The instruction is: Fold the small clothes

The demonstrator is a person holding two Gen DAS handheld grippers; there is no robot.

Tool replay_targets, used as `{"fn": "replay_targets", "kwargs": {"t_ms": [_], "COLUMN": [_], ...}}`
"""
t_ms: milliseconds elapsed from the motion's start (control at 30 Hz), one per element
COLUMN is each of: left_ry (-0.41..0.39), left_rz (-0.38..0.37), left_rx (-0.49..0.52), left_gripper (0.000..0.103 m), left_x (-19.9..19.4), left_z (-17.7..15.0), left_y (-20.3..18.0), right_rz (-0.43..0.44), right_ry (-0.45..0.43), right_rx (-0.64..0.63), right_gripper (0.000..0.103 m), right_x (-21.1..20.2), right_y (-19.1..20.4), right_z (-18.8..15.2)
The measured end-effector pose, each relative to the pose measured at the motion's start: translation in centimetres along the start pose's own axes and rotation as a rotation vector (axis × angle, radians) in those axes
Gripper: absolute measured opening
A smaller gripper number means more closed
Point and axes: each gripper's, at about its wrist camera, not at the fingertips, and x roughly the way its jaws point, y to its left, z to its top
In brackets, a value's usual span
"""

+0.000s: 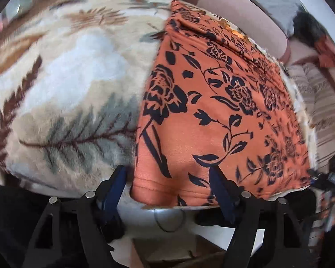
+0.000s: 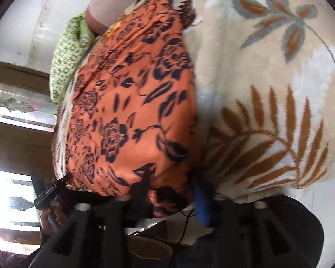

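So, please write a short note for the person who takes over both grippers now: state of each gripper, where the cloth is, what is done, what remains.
Left gripper: open, its fingers either side of the near left corner of the orange cloth; nothing held.
Right gripper: looks open at the near right corner; the picture is blurred, so a grip cannot be confirmed.
The cloth lies flat on the leaf-patterned blanket, its near hem at the bed's edge.
Done: cloth spread out.
Left: pinch both near corners, probably fold them toward the far edge.
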Motion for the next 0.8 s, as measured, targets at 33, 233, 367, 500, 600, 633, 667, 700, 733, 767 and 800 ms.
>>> {"fn": "replay_targets", "kwargs": {"t_ms": [33,233,367,500,600,633,667,700,733,767,800], "left_ry": [0.001,-0.043,-0.099,-0.088,-0.139,-0.154,-0.185,-0.204,-0.238,-0.265,-0.308], "left_rz": [0.011,-0.060,-0.118,-0.129,-0.152,-0.163,-0.179,-0.181,-0.185,-0.191,-0.204], "left_rx": [0.019,-0.041,-0.058,-0.065,-0.019,-0.012,0.001,0.014,0.041,0.058,0.079], "left_gripper": [0.042,0.008,0.008,0.008,0.008,0.008,0.008,0.008,0.008,0.008,0.008], "left_x": [0.3,-1.5,-3.6,-4.5,-6.3,-6.9,-7.9,-8.4,-9.2,-9.7,-10.3], "left_z": [0.0,0.5,0.9,1.8,3.9,4.8,6.7,7.9,10.1,11.8,14.8], "left_y": [-0.3,1.0,0.9,0.4,-1.5,-1.9,-2.4,-2.8,-3.5,-3.9,-4.4], "right_rz": [-0.012,0.022,0.177,0.243,0.317,0.342,0.375,0.394,0.424,0.447,0.465], "right_ry": [0.018,0.025,-0.051,-0.066,-0.091,-0.107,-0.138,-0.160,-0.191,-0.198,-0.233], "right_rx": [0.002,0.041,0.058,0.090,0.104,0.101,0.087,0.075,0.059,0.051,0.026], "right_gripper": [0.072,0.012,0.011,0.011,0.011,0.011,0.011,0.011,0.011,0.011,0.011], "right_x": [0.4,-0.1,-2.4,-2.4,-2.6,-3.1,-4.0,-4.6,-5.4,-6.1,-6.9], "right_y": [-0.1,-0.7,0.3,0.5,0.6,0.9,1.4,1.9,2.5,3.0,3.9], "right_z": [0.0,-0.2,-0.3,-0.1,0.9,1.6,3.0,4.1,5.9,7.5,9.8]}}
